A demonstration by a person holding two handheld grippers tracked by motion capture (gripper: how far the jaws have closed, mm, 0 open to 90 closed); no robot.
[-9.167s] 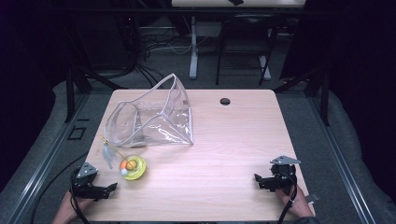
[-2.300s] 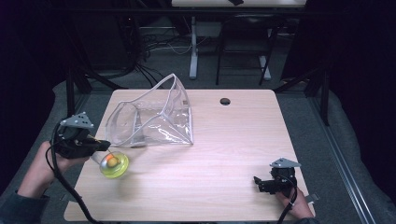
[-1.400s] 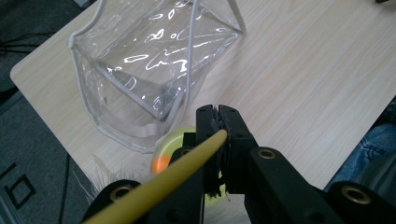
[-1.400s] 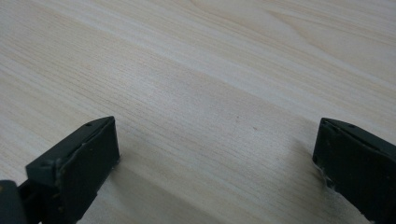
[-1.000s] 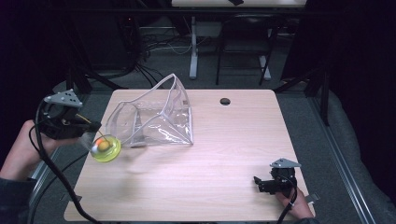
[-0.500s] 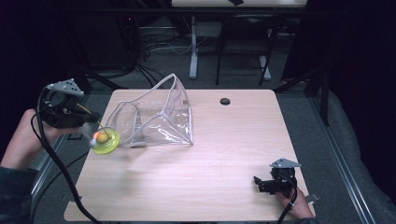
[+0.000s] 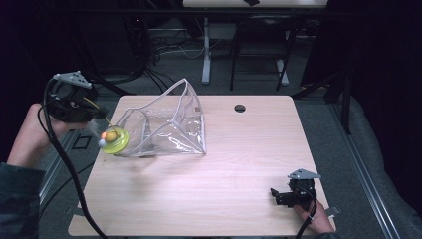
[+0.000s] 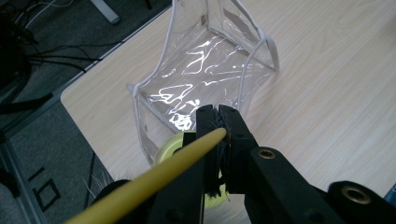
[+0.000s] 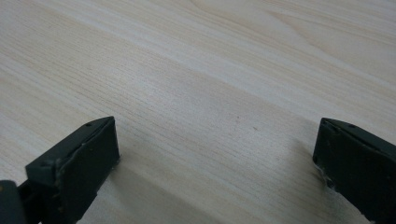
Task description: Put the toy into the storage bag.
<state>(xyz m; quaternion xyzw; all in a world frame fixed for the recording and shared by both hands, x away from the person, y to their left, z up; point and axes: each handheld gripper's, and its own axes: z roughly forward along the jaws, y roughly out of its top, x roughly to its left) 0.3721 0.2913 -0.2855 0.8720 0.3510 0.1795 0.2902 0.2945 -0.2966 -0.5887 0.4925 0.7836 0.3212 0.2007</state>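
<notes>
The left gripper (image 7: 102, 130) pinches a yellow toy (image 7: 113, 141) at the tabletop's left edge; best slide it level into the clear bag's (image 7: 164, 124) mouth. The right gripper (image 7: 276, 194) rests spread near the bottom right corner.

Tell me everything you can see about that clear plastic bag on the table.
The clear bag is see-through, glossy plastic with white piping along its edges. It lies on its side on the wooden table, near the far left corner, its open mouth facing the left edge. It looks empty. A yellow-green toy sits right at that mouth.
</notes>
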